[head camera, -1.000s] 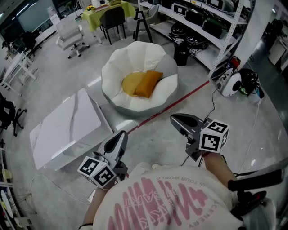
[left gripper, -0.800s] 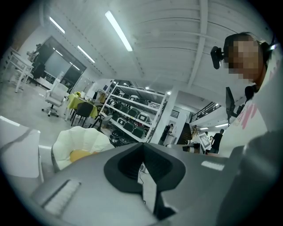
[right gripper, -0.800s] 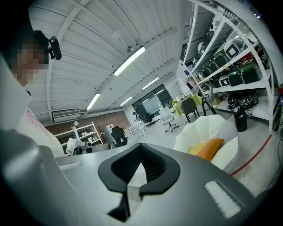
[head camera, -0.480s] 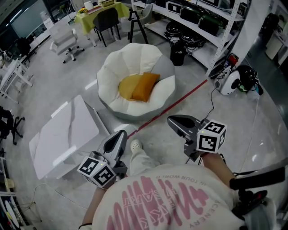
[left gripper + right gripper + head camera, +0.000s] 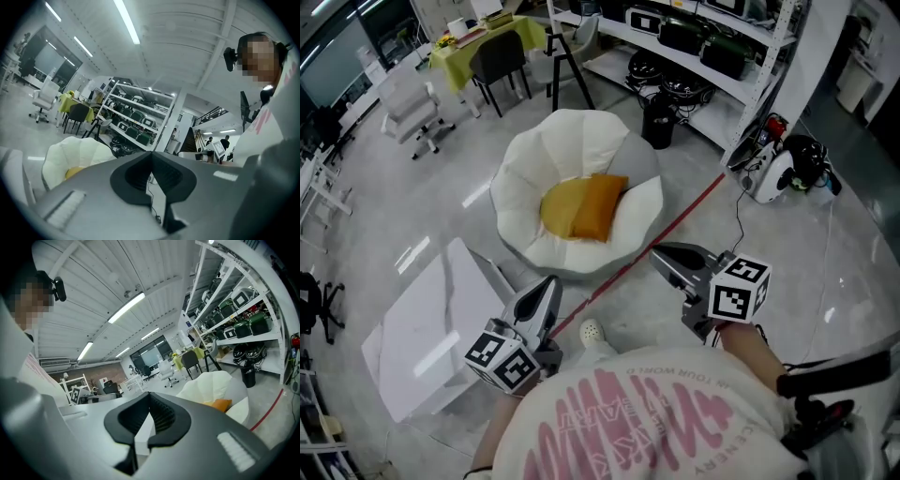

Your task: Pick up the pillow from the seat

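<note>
Orange pillow [image 5: 596, 204] lies in the hollow of the white petal-shaped seat [image 5: 581, 136], touching a yellow cushion [image 5: 555, 204] beside it. Both grippers are well apart from the seat, held out in front of the person's chest. Left gripper [image 5: 547, 284]: jaws pressed together, nothing between. Right gripper [image 5: 661, 253]: same, closed and empty. Red floor line [image 5: 680, 217] runs between seat and grippers. White table [image 5: 412, 342] near the left gripper.

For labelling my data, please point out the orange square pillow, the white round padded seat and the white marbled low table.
orange square pillow [image 5: 598, 208]: head view, its middle.
white round padded seat [image 5: 581, 136]: head view, back rim.
white marbled low table [image 5: 431, 328]: head view, bare top.
</note>
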Motion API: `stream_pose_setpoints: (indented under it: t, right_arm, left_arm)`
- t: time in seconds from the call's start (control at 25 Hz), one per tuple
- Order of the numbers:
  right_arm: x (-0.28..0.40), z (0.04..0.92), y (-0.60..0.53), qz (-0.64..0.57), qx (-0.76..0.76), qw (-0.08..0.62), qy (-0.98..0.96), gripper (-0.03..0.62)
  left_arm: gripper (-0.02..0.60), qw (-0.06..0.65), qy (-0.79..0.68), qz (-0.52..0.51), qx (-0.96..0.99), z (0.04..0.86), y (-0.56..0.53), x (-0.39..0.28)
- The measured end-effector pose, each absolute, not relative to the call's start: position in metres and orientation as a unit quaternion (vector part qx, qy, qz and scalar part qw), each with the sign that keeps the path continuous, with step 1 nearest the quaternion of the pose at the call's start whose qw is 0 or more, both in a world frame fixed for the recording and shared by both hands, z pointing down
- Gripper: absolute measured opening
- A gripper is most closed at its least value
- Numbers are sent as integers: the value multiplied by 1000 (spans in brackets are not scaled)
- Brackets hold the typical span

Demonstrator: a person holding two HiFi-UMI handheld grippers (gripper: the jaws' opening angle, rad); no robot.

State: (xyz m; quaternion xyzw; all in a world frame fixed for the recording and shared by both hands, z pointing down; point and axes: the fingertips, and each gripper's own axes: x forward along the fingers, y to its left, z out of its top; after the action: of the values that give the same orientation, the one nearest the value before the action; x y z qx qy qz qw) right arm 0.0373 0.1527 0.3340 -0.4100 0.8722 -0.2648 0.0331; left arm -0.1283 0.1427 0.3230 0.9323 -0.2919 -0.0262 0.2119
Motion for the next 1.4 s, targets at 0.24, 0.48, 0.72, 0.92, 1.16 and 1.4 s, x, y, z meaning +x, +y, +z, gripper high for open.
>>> stream_pose_setpoints:
  t: [0.24,0.48,0.72,0.92,1.16,1.4]
  right_arm:
    - [22,326,85,-263,-437,42,859,5]
    - [16,327,31,-258,-462,48,847,5]
    - [13,331,-8,-255,-479,50,839,5]
    - [18,333,-33,-251,-494,66,830,5]
    - [43,333,-60,-254,-497,79,826,6]
    - [89,362,-114,-277,-471,56,836,6]
  left_arm:
    - [11,205,-267,-22,941,315,63,-145]
    - [11,203,-250,-7,947,319,2,-153]
    - [11,194,-233,-14,953,321,-44,-157]
    - [11,191,-224,-1,956,331,-66,-157]
    - [11,216,-236,20,947,346,-93,-134]
    - [11,227,-273,22,935,368,-140,-104]
